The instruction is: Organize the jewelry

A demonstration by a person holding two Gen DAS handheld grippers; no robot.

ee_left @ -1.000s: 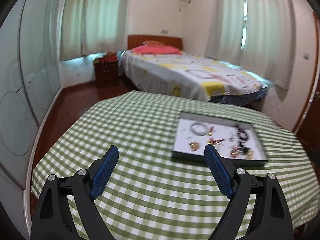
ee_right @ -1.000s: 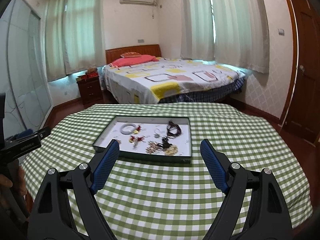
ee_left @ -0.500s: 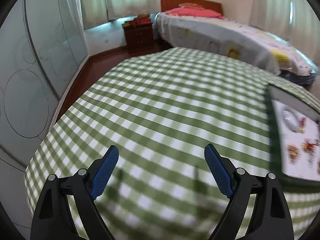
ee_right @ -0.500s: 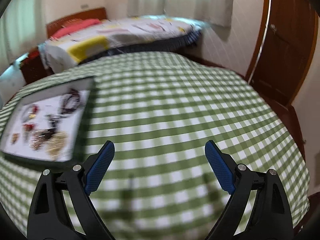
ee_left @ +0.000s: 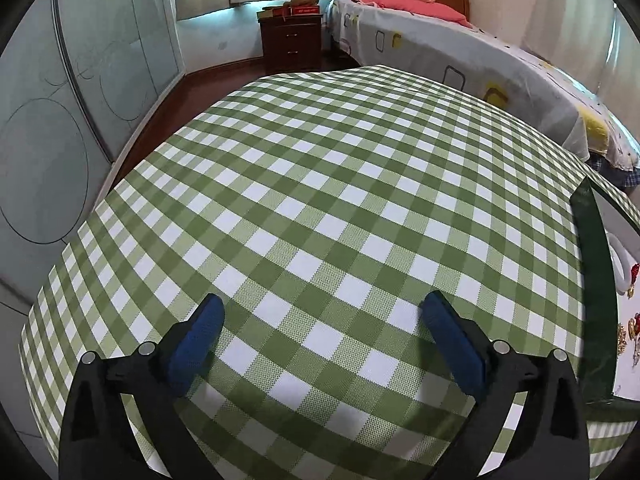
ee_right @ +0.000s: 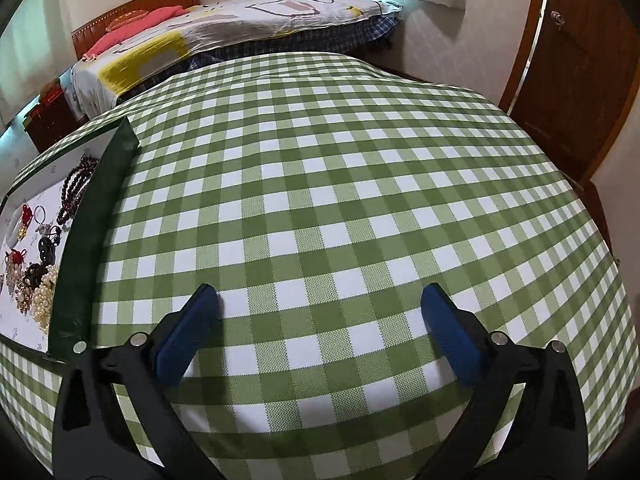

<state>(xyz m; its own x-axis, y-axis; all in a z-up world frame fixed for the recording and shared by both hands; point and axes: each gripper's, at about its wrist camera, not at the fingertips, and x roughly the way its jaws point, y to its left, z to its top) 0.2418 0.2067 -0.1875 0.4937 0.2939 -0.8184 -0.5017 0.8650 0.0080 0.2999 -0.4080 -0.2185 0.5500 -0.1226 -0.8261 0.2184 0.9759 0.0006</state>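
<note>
Jewelry tray (ee_right: 86,236): dark green rim, white floor, flat on the desk (ee_right: 340,200), which is covered in green-and-white check. In the right wrist view it lies at the left edge, its long side running from near to far; in the left wrist view the same tray (ee_left: 596,280) lies at the right edge, its near rim running likewise. Contents, right wrist view: dark beaded strand (ee_right: 76,184) stretched lengthwise along the inner rim at the far end; pearl cluster (ee_right: 44,292) at the near end; small red and gold pieces between, too small to sort. Left wrist view: white bangle (ee_left: 620,268) just inside the rim. Left gripper (ee_left: 322,308): jaws spread wide, having just been opening, nothing between them, bare cloth beneath, tray to its right. Right gripper (ee_right: 320,300): jaws likewise spread, just been opening, empty, tray to its left. Surroundings: bed (ee_right: 240,24), nightstand (ee_left: 290,42), wooden door (ee_right: 572,60).
</note>
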